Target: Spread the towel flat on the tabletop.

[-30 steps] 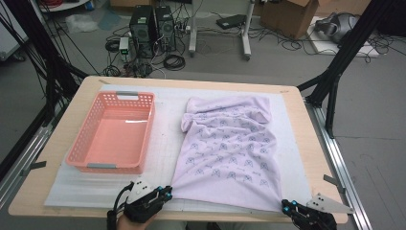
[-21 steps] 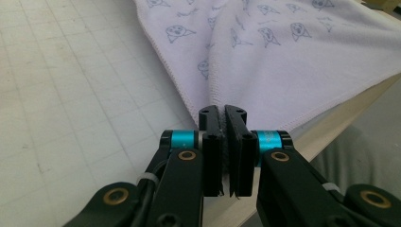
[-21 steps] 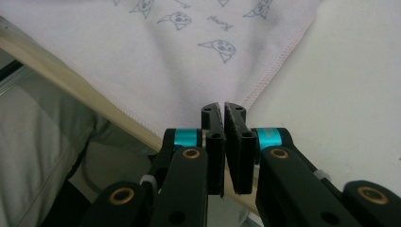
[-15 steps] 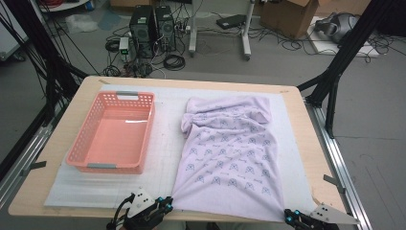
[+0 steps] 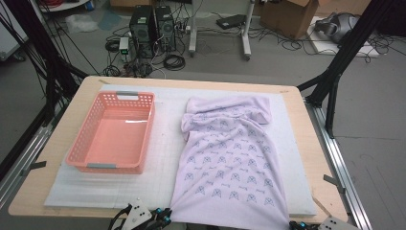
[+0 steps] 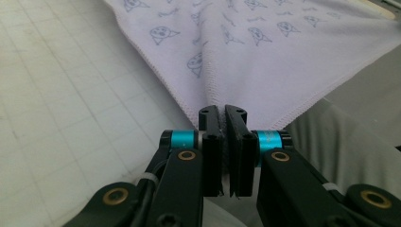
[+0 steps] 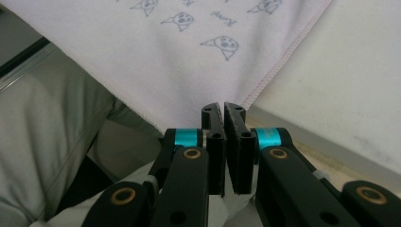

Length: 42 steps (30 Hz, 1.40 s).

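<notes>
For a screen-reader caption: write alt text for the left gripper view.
The left tongs are shut on a corner of a pale lilac towel printed with small cartoon faces, its stitched hems running away to either side. To the left lies a white gridded mat; grey fabric shows at the lower right.

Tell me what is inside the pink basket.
Nothing visible lies in the pink basket: its bare floor shows in the high view. The near wall hides a thin strip of that floor. The towel lies beside it on the white mat.
</notes>
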### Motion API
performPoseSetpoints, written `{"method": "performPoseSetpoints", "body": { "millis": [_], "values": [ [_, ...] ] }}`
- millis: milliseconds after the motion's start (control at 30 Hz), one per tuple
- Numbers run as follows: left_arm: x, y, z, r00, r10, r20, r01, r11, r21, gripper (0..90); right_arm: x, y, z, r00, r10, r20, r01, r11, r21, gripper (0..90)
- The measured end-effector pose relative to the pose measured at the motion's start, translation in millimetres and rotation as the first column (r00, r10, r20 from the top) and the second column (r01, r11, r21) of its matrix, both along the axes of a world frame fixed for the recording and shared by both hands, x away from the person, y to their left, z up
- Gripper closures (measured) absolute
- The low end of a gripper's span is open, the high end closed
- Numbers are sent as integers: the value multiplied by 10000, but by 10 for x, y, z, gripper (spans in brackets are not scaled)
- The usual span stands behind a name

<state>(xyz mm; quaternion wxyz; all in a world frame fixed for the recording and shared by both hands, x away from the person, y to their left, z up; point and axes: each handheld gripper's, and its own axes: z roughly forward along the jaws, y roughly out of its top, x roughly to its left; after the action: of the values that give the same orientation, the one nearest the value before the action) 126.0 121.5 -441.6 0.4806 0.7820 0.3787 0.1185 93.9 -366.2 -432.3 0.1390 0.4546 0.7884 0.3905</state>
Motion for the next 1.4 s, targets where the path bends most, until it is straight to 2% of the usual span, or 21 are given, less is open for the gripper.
{"method": "performPoseSetpoints", "body": {
  "millis": [33,67,100,133,233,267,367,500,833,1000,1133,1233,1300,1367,1400],
  "values": [
    [3,-5,7,9999,-124,76,125,9999,-104,821,-12,-3,-4,10000,-14,-64,13,10000,-25,871],
    [24,-6,17,9994,-260,249,263,9996,-106,739,-11,-11,-10,10000,34,-70,-35,10000,-40,846],
    [60,-11,33,9989,-242,405,247,9996,-125,617,-2,-19,-17,10000,-21,75,21,10000,12,754],
    [112,-6,52,9985,-89,533,99,9998,-178,535,16,-27,-21,9993,-180,339,178,9998,62,654],
    [284,21,97,9977,429,524,-389,9964,-756,453,136,-47,-9,9937,-688,880,665,9974,286,540],
    [326,19,103,9972,538,520,-490,9948,-892,448,186,-42,-8,9916,-808,1014,783,9965,283,537],
    [422,8,106,9949,817,597,-760,9929,-919,444,300,-14,-16,9871,-1047,1209,1037,9945,147,527],
    [512,-15,85,9953,747,614,-695,9942,-826,443,403,19,-16,9858,-1027,1326,1044,9945,-60,535],
    [860,-80,81,9967,575,582,-537,9965,-643,433,681,6,-10,9785,-1629,1265,1633,9866,74,458],
    [1096,-116,45,9979,521,383,-508,9981,-344,424,888,39,-37,9782,-1688,1209,1696,9855,40,457],
    [1251,-142,15,9986,451,267,-450,9990,-32,398,1048,94,-99,9815,-1590,1064,1630,9861,-307,459],
    [1355,-178,-10,9992,408,24,-408,9991,137,393,1146,138,-115,9825,-1620,920,1658,9855,-360,458],
    [1407,-222,-42,9992,357,-188,-349,9984,440,388,1202,189,-136,9842,-1568,822,1619,9850,-595,463],
    [1439,-283,-81,9988,279,-404,-251,9974,670,388,1245,264,-179,9875,-1385,747,1459,9837,-1050,477],
    [1449,-318,-102,9986,183,-488,-140,9961,868,387,1246,287,-178,9862,-1435,827,1517,9830,-1036,502]
  ]
}}
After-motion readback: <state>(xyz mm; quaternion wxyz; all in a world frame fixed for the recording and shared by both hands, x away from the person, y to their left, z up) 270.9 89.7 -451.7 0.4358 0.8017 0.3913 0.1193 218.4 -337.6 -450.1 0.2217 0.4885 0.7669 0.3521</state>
